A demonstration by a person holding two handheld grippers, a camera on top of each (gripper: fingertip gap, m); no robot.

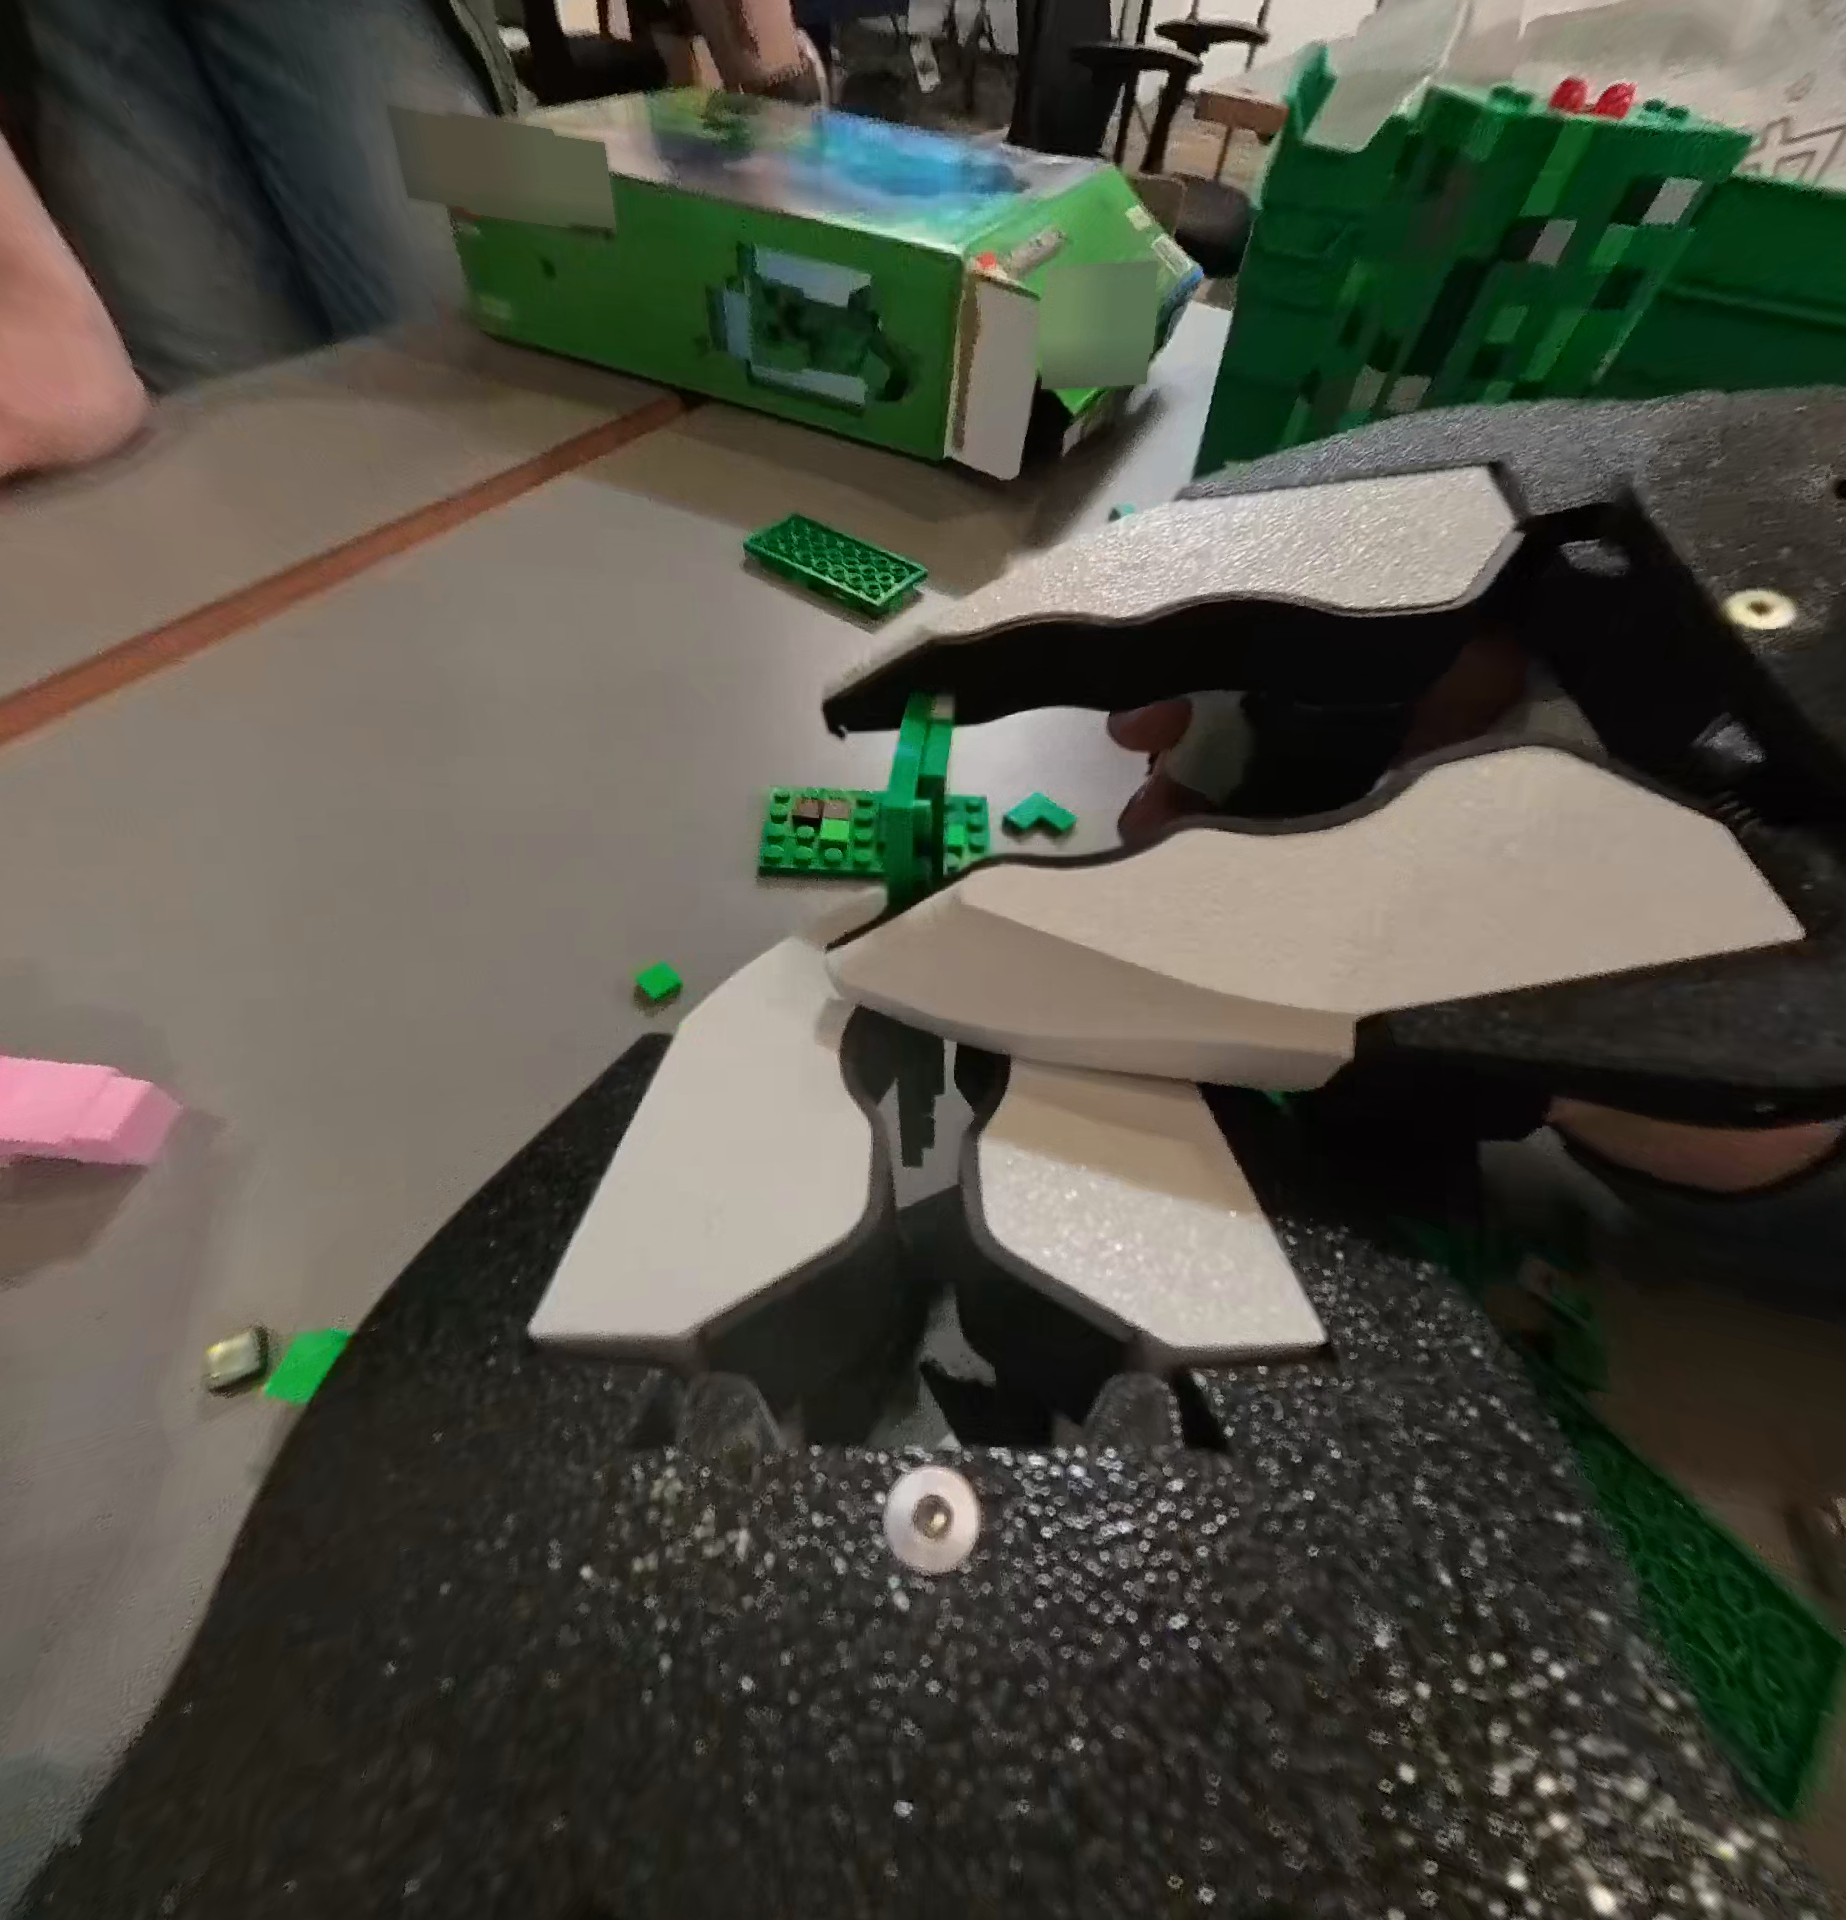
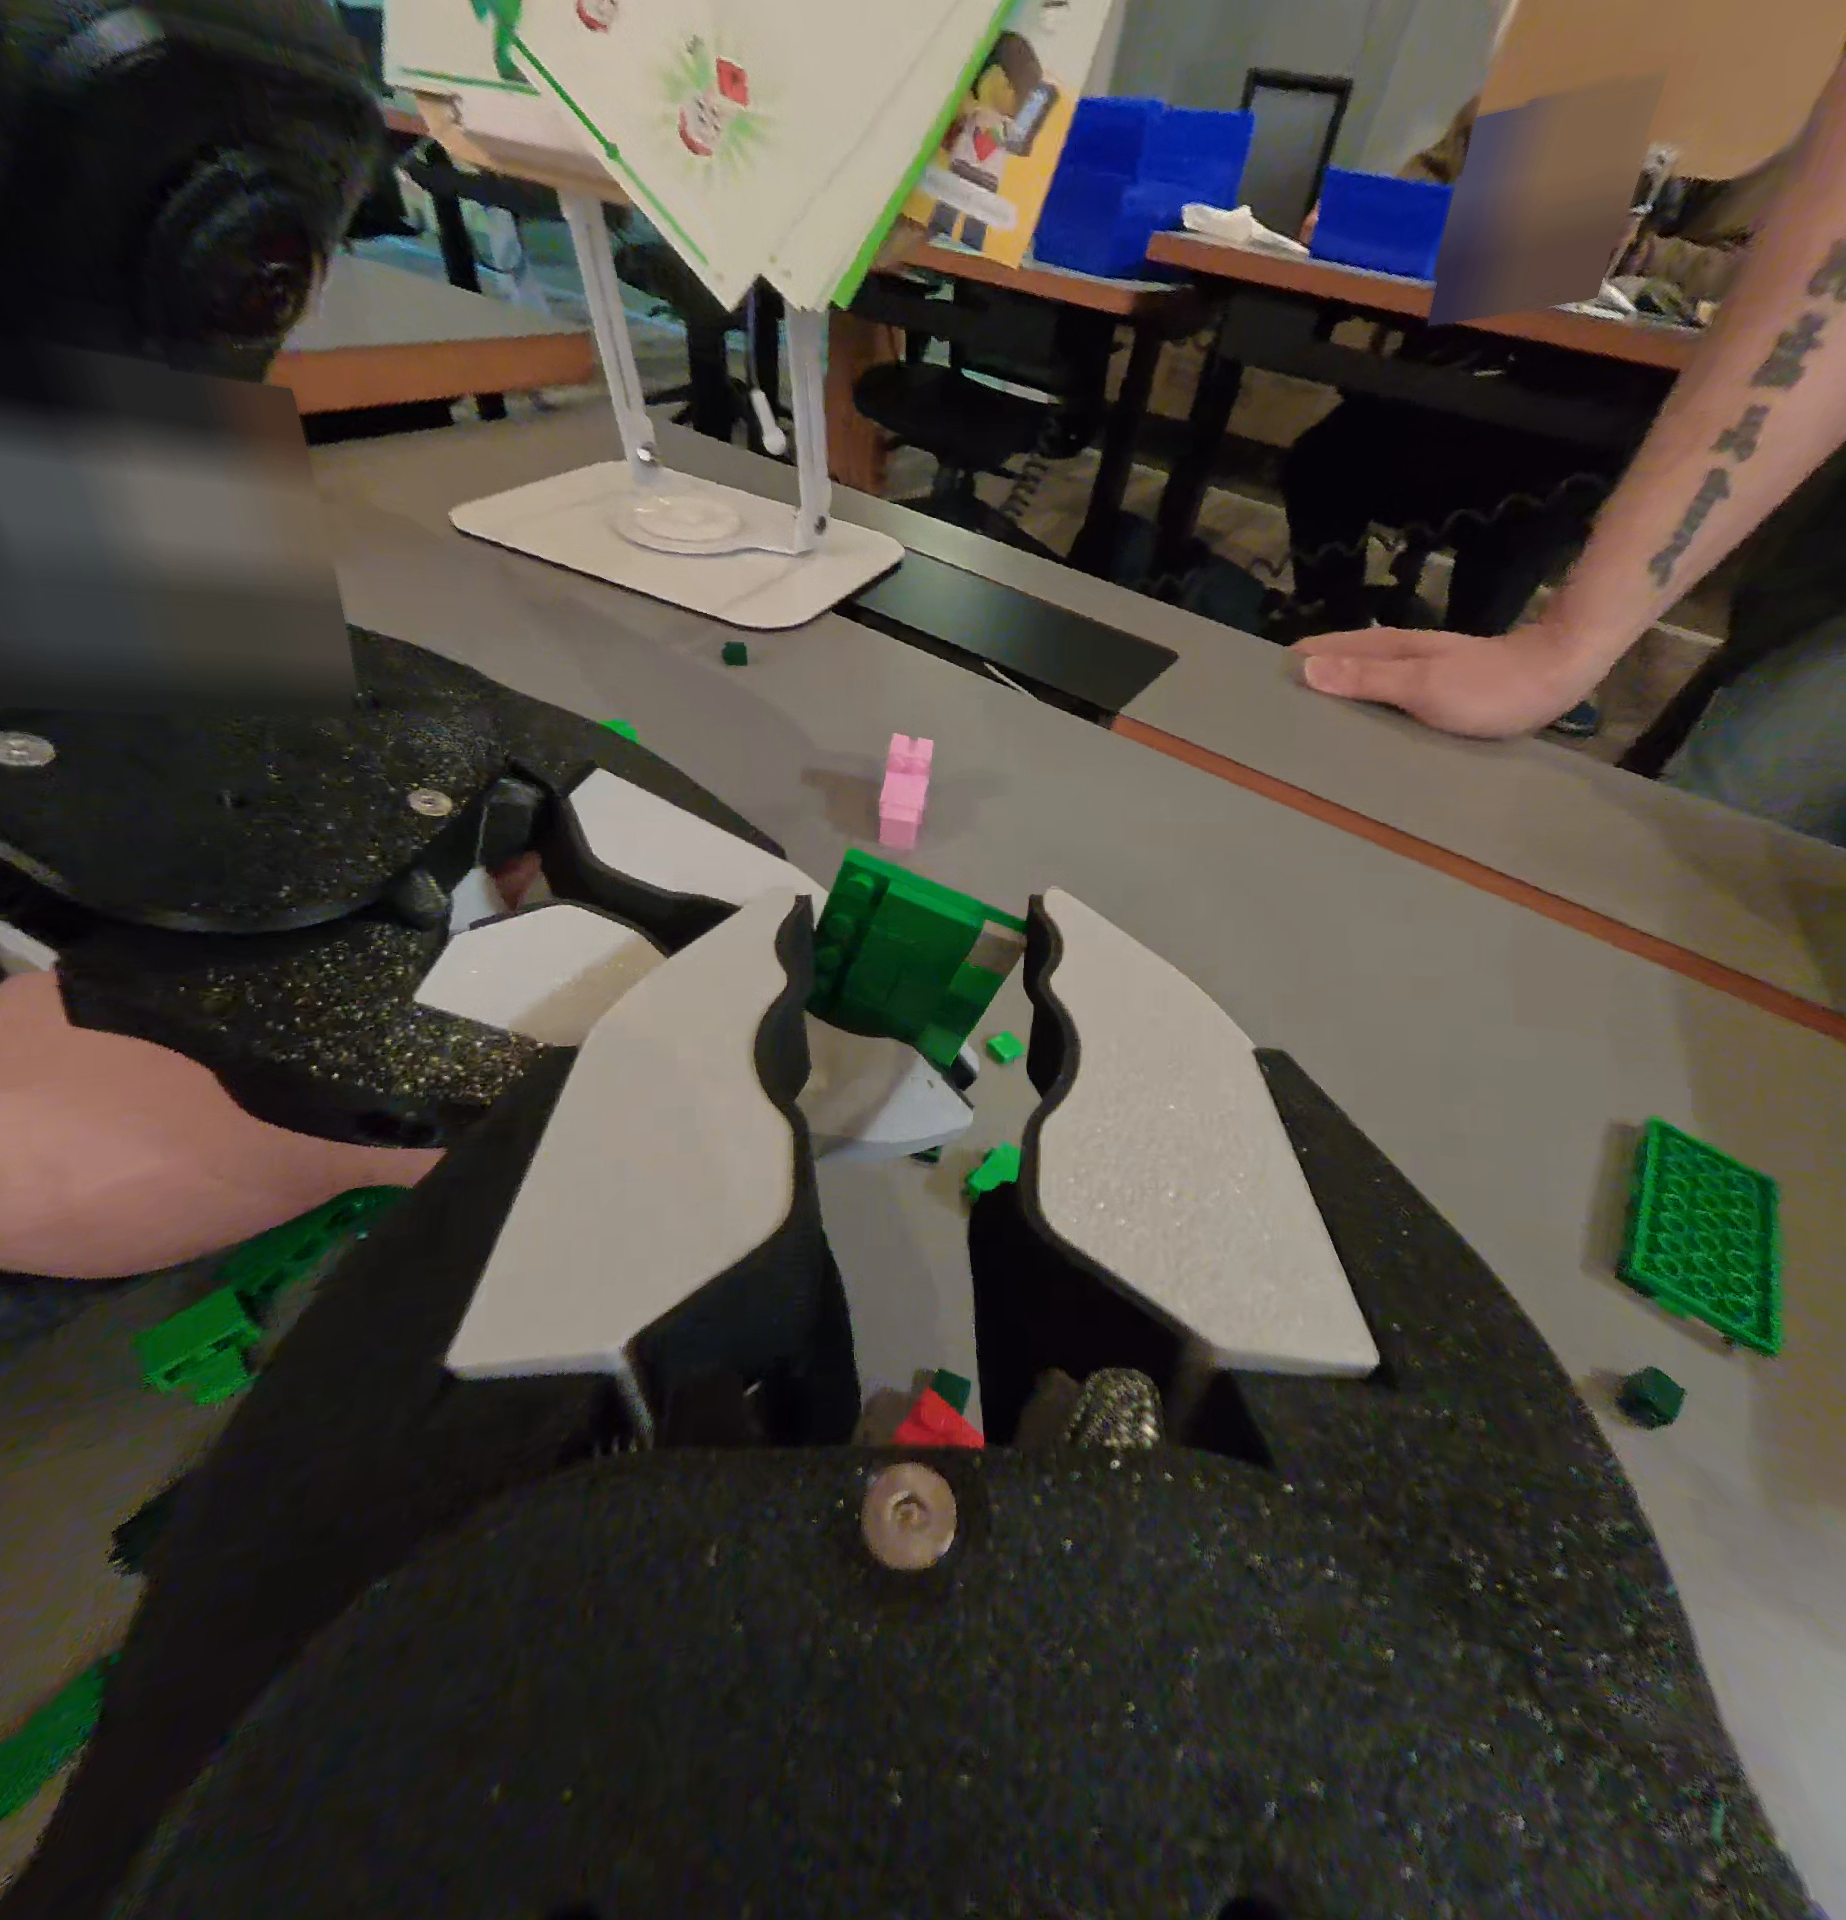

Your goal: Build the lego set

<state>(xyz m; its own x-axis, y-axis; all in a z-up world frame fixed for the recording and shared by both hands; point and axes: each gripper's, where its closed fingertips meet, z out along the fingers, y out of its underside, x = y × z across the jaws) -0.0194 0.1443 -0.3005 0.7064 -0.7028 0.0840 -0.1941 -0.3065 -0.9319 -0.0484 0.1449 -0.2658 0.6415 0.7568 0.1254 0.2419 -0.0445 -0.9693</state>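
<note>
A small green lego assembly [image 1: 914,800] of flat plates stands on edge above the grey table [image 1: 431,831]. My right gripper [image 1: 867,821] comes in from the right and is shut on it, one finger on its top edge and one on its bottom edge. In the right wrist view the assembly [image 2: 898,956] sits between my right gripper's [image 2: 914,935] tips. My left gripper [image 1: 898,1049] is nearly closed on the assembly's near edge, and its tips are hidden under the right gripper's lower finger. Its fingers [image 2: 545,966] reach in from the left.
On the table lie a studded green plate with bricks [image 1: 820,831], a green corner piece [image 1: 1038,814], an upturned green plate [image 1: 834,566], small green tiles [image 1: 657,982] and a pink lego pig [image 2: 906,790]. A green box [image 1: 794,301], a large green build [image 1: 1470,260], a booklet stand [image 2: 680,540] and a person's hand [image 2: 1449,675] sit farther off. Left tips to right tips: about 4 cm. Left tips and right tips are each some 15 cm from the pink lego pig [image 2: 906,790]. Look for it in the left wrist view [image 1: 39,1098] too.
</note>
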